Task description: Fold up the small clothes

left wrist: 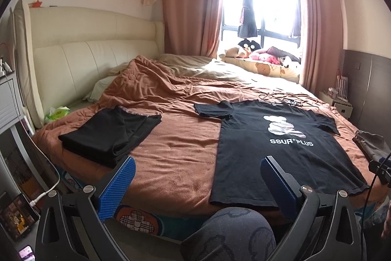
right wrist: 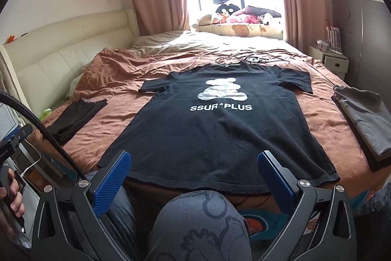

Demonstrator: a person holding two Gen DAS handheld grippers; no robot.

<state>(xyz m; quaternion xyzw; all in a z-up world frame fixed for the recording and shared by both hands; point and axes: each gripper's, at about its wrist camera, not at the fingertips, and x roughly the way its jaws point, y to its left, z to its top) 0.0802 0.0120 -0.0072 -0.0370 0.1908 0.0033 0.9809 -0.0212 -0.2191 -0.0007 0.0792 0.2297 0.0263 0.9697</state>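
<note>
While both tools hover off the near edge of the bed point(right wrist: 317, 114), I read it so:
Shirt: black tee point(right wrist: 215, 129) flat, print up, on the brown blanket, hem toward me, collar toward the window.
Long axis: straight away from me, hem to collar.
Left tool point(left wrist: 198, 175): jaws wide, empty; tee lies ahead and to its right.
Right tool point(right wrist: 194, 169): jaws wide, empty; centred on the hem, so I judge it nearer.
Done piles: black fold point(left wrist: 110, 133) left, grey fold point(right wrist: 361, 124) right, both apart from the tee.
</note>
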